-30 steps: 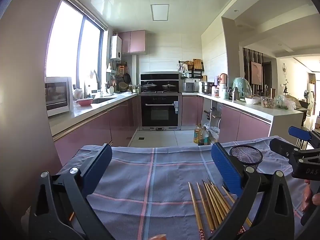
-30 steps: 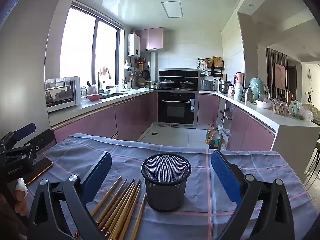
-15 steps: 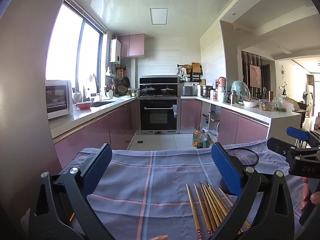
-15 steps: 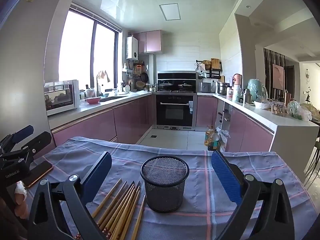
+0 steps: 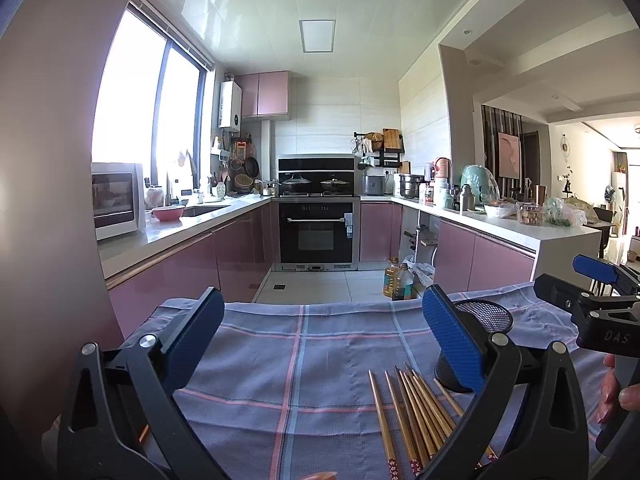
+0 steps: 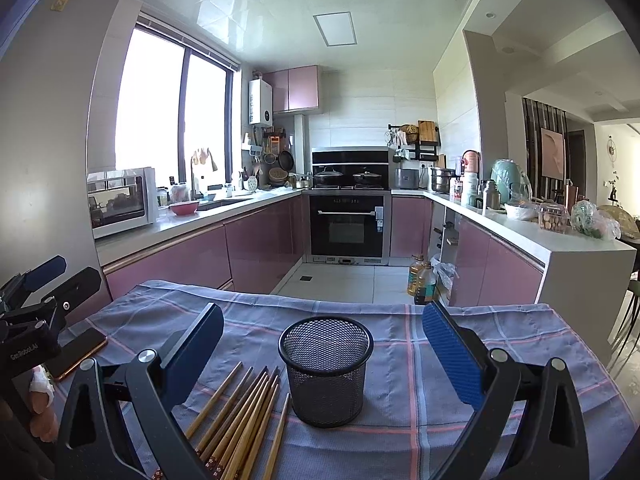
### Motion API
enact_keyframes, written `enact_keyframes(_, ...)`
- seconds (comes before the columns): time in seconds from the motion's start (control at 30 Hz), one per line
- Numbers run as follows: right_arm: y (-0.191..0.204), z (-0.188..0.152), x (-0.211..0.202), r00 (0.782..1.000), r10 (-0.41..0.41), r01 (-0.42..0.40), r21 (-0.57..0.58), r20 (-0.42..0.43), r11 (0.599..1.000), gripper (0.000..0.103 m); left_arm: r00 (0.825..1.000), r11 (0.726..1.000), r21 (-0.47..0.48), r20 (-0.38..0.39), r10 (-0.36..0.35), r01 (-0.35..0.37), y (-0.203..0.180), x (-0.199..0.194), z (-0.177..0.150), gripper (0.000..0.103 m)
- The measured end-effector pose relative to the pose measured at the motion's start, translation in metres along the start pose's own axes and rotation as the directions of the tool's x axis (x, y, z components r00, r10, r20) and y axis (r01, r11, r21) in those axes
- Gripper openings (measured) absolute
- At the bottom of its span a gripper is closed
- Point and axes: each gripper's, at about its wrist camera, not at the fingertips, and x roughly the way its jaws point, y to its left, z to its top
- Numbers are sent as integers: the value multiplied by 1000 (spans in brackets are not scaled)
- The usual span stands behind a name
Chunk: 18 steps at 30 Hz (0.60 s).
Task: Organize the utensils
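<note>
From the left wrist camera, the left tool [image 5: 320, 334] is seen with its two blue-padded fingers spread wide apart and nothing held between them, above a table [image 5: 280, 360] covered by a blue-grey cloth with pink and white check lines. A bundle of wooden chopsticks [image 5: 416, 412] is laid flat on the cloth at the near right, their tips fanned toward the far side. A black mesh cup [image 5: 486, 316] is stood upright just beyond them, partly hidden by the right finger. The right tool [image 5: 576, 284] is seen at the right edge, apart from the cup; whether it is open cannot be told from here. A kitchen with pink cabinets and a black oven [image 5: 318, 230] is seen beyond the table.

From the right wrist camera, the right tool [image 6: 322, 334] is shown with its fingers wide apart and empty. The mesh cup [image 6: 326, 372] is framed between them, upright and untouched. The chopsticks [image 6: 240, 416] are seen lying just to its left. A phone [image 6: 78, 352] is laid on the cloth at the far left, near the left tool [image 6: 44, 284].
</note>
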Motion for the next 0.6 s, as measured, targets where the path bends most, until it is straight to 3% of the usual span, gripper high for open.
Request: enact_keyframes(0.6, -2, -3, -3, 1000, 6, -6, 1, 8, 1000, 96, 1000, 1000, -3, 8, -3, 3, 0, -5, 2, 98)
